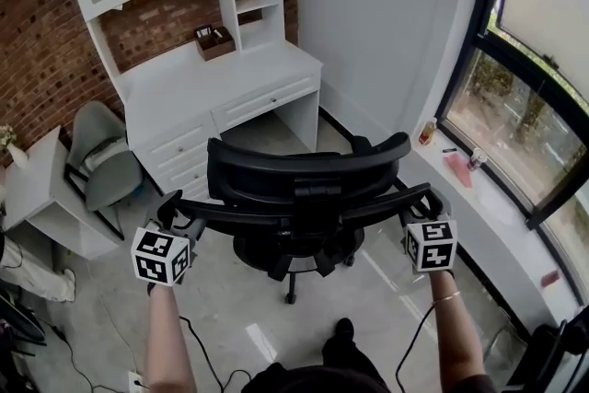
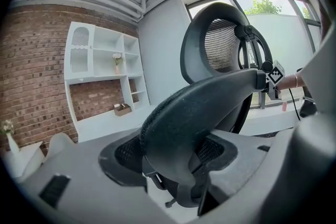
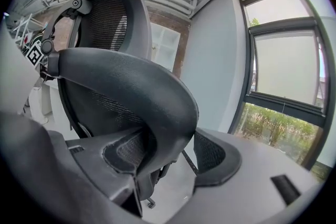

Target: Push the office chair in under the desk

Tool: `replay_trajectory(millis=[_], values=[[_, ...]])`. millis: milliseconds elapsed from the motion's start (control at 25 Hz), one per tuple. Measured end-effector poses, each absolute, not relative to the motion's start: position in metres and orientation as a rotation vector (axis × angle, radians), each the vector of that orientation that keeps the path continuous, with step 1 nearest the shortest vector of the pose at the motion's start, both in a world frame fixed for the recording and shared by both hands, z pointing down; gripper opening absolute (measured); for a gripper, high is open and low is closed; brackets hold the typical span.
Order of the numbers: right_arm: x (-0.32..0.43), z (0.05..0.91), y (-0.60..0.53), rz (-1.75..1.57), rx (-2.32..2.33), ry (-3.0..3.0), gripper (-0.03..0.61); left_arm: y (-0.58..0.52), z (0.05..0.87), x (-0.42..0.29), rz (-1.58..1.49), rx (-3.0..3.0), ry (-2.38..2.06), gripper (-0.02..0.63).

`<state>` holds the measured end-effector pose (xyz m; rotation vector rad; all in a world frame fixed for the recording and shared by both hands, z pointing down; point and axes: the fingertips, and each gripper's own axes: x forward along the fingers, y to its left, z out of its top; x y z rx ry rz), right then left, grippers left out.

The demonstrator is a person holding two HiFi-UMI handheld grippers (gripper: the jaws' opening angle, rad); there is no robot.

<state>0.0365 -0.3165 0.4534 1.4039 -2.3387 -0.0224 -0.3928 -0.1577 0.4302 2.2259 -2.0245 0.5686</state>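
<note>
Office chair: black, mesh back, standing on the pale floor just outside the knee opening of the white desk. Its backrest faces the person and its seat is not under the desktop.

Far left: small grey chair beside a white side table, near the desk's drawer side.

Left gripper: jaws pressed onto the end of the left armrest, with a pad against each side.

Centre: the headrest sits nearest the desk, and the wheeled base shows below the backrest.

Right gripper: jaws pinching the end of the right armrest in the same way, pads against both flanks.

Far right: windowsill carrying a can and a pink item, well apart from the chair.
</note>
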Motion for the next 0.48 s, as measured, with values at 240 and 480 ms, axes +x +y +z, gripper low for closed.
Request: replay_trajectory(millis=[240,480], values=[[0.048,0.452,-0.380,-0.047,1.290,-2.407,0.249,-0.181,0.432,-0.365,0.553,2.100,-2.114,0.279],[0.058,0.451,-0.437,-0.053,1.224,-2.457,0.249,-0.208,0.430,-0.340,0.545,2.021,-2.166,0.279]])
